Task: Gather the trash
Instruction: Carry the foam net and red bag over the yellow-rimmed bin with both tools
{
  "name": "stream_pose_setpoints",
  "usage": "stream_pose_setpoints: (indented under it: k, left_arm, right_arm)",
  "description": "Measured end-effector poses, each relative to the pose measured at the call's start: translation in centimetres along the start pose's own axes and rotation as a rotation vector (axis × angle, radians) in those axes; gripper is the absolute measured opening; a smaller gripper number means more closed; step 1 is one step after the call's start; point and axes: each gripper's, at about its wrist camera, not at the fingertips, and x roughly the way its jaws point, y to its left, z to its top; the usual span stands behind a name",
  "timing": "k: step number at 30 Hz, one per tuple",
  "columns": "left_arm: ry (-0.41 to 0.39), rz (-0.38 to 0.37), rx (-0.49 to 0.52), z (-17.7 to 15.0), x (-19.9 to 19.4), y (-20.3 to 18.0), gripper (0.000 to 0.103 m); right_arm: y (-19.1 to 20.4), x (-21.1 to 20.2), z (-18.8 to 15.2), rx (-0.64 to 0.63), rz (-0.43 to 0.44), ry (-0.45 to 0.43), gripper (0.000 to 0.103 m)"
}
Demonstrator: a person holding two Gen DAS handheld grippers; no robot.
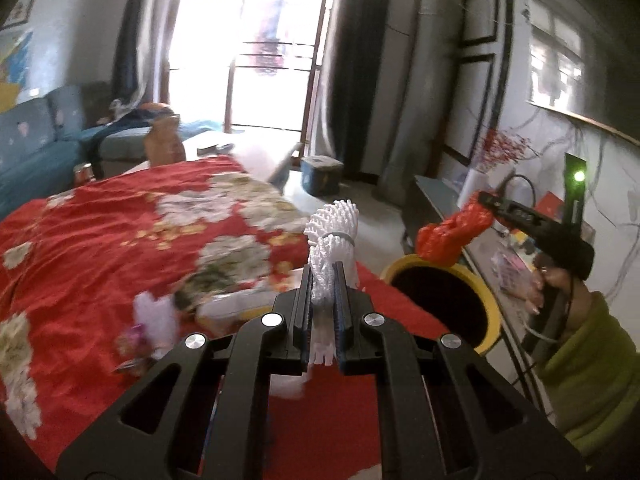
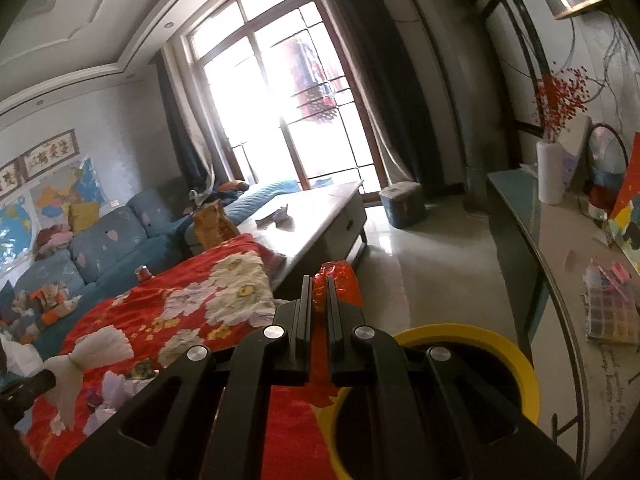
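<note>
Both tools are clamped tight right now, the left tool (image 1: 324, 280) angled a bit downward with its fingers (image 1: 305, 300) pinched close, and the right tool (image 2: 319, 296) likewise tilted down, gripped by a hand (image 1: 554, 288) in a green sleeve (image 1: 592, 364).

Window (image 1: 256, 40) glare blown out; room dim, edges warped, slight blur.
</note>
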Motion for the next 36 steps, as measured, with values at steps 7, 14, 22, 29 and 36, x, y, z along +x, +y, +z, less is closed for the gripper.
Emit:
stream_pose_setpoints:
  k: [7, 14, 22, 29, 36]
  left_arm:
    - [0.064, -0.079, 0.056, 0.1, 3.9, -4.3, 0.005]
    - [0.139, -0.134, 0.077, -0.3, 8.0, -7.4, 0.005]
    - [0.234, -0.174, 0.067, -0.8, 12.8, -9.7, 0.005]
    - [0.278, -0.184, 0.088, -1.0, 15.7, -11.6, 0.006]
    - [0.266, -0.185, 0.057, -0.8, 16.8, -11.6, 0.048]
  right_arm:
    - [-2.7, 0.5, -0.4, 0.023, -0.056, 0.017, 0.006]
    - [-5.1, 1.2, -1.0, 0.044, -0.099, 0.043, 0.006]
    - [-7.3, 1.9, -1.5, 0.054, -0.135, 0.07, 0.006]
    - [-8.5, 2.6, -2.0, 0.067, -0.137, 0.101, 0.006]
    - [-8.7, 3.1, -2.2, 0.08, -0.117, 0.134, 0.022]
